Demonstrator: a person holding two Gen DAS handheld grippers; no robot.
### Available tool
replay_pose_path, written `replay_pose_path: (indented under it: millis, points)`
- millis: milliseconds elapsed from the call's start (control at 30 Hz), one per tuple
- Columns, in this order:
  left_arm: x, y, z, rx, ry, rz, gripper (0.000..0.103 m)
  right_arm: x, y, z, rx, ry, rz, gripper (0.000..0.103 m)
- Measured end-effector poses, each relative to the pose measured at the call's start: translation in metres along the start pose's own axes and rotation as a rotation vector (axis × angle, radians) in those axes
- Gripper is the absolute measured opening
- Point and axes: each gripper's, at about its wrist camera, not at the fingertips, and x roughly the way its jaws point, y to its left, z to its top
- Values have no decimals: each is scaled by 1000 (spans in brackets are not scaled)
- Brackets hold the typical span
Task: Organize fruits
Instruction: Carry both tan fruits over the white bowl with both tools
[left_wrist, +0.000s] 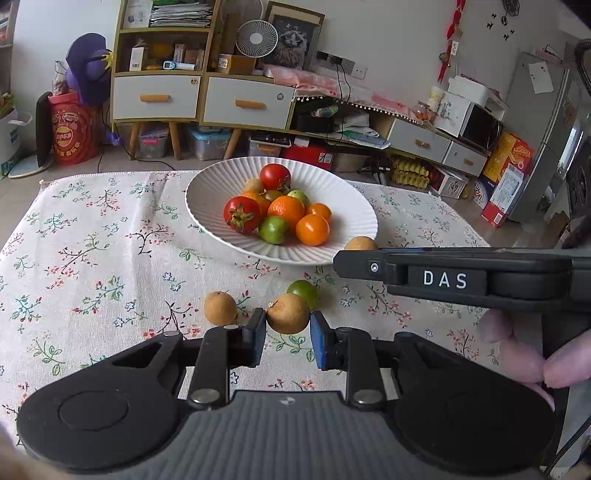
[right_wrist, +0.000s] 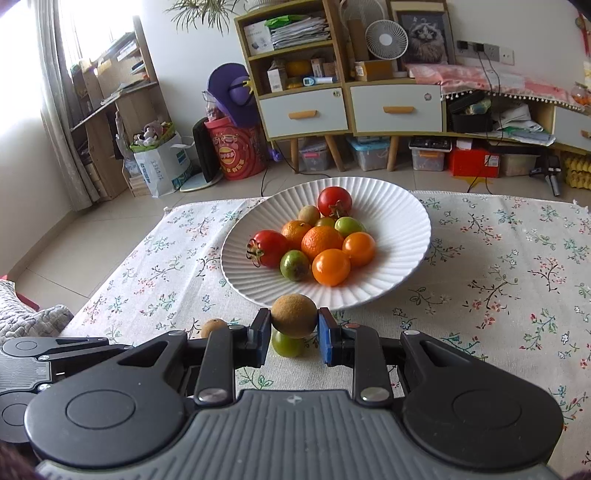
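A white ribbed plate (left_wrist: 207, 206) (right_wrist: 402, 229) on the floral cloth holds several tomatoes, oranges and green fruits. My left gripper (left_wrist: 288, 326) is shut on a brown round fruit (left_wrist: 288, 314) low over the cloth. A green fruit (left_wrist: 304, 291) lies just behind it and another brown fruit (left_wrist: 220, 308) to its left. My right gripper (right_wrist: 293, 325) is shut on a brown fruit (right_wrist: 294, 315) held above the cloth before the plate's near rim. A green fruit (right_wrist: 287, 344) lies below it. The right gripper (left_wrist: 338, 260) crosses the left wrist view, with its brown fruit (left_wrist: 360, 243) showing above it.
A floral cloth (left_wrist: 92, 258) covers the table. Beyond its far edge are shelves with drawers (left_wrist: 155, 98), storage boxes and a red bucket (left_wrist: 74, 129). The left gripper's body (right_wrist: 37, 369) shows at the lower left of the right wrist view, with a brown fruit (right_wrist: 214, 326) beside it.
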Motion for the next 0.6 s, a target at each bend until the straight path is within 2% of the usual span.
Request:
replay_pose_path:
  millis: [267,467,600]
  points:
    - [0,-5,23,-24,-53,7,25,-5,-7,13,32,-49,-5,24]
    - [10,-1,28,-49,-52,15,25,1,-17,18,67,-46,-25,24]
    - [18,5,32,-72,-60,32,25,4,-26,27,140,-63,-45,24]
